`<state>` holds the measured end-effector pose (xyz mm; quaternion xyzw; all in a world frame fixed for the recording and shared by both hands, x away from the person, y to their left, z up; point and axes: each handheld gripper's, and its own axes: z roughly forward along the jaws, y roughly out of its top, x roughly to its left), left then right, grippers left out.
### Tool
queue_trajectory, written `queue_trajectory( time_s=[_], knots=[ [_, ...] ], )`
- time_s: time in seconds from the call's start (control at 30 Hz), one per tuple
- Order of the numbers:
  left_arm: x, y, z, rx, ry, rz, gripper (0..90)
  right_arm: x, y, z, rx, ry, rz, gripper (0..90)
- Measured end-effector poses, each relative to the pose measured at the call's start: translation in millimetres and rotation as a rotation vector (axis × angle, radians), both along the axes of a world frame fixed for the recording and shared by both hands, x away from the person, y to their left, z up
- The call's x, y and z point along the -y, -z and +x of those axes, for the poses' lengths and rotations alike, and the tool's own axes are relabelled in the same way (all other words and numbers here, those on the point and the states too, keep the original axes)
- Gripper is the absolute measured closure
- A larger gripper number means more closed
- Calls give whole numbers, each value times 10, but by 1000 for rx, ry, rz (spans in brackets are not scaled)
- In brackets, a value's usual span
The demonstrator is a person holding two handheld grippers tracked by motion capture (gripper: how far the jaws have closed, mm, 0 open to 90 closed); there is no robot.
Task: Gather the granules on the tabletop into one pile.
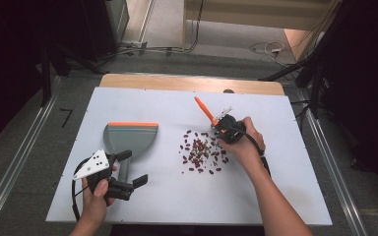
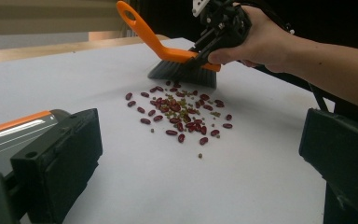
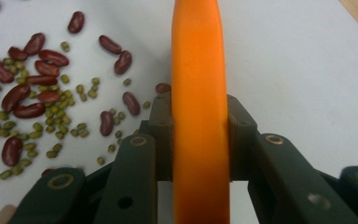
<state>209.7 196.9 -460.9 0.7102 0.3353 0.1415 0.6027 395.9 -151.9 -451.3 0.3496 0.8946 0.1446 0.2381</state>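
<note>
A small brush with an orange handle (image 1: 204,110) and dark bristles (image 2: 182,74) stands at the far edge of a scatter of red and small green beans (image 1: 202,152). My right gripper (image 1: 221,129) is shut on that handle (image 3: 199,70), with beans (image 3: 37,93) lying to its left. A grey dustpan with an orange lip (image 1: 130,137) lies flat, left of the beans. My left gripper (image 1: 132,168) hovers by the dustpan's handle, jaws wide open, pointing at the beans (image 2: 182,114). Nothing sits between its jaws (image 2: 205,149); the pan (image 2: 18,130) shows beyond its left jaw.
A white mat (image 1: 285,187) covers the wooden table (image 1: 187,82). Dark stands and cables (image 1: 320,73) flank the table on the floor. Bare mat lies between the dustpan and the beans and along the front edge.
</note>
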Motion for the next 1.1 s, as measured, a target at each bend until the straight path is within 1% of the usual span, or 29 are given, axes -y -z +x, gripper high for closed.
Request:
queue_trajectory(
  time_s=[0.07, 0.1, 0.33, 0.47, 0.53, 0.63, 0.83, 0.87, 1.1],
  knots=[
    [7, -1, 6, 0, 0, 2, 0, -1, 0, -14, -6, -9, 1, 687],
    [12, -2, 11, 0, 0, 1, 0, -1, 2, -51, -5, -30, -4, 686],
    [28, 2, 36, -3, 4, -6, 0, 11, 14, -142, -16, -62, 13, 684],
    [13, -3, 36, 1, -3, -5, 0, 3, 2, -192, -32, -85, 15, 684],
    [7, 2, 41, 1, -9, -4, 0, 1, -3, -225, -45, -97, 28, 684],
    [5, 6, 44, -1, -15, -6, 0, 11, 5, -270, -40, -111, 29, 683],
    [-9, 0, 23, 5, -24, -1, 0, 19, 4, -290, -47, -122, 39, 682],
    [-16, 0, 19, 4, -28, -2, 0, 12, 7, -304, -38, -121, 35, 682],
    [-64, 13, 21, 0, -44, -10, 0, 7, 22, -350, -23, -141, 22, 682]
  ],
)
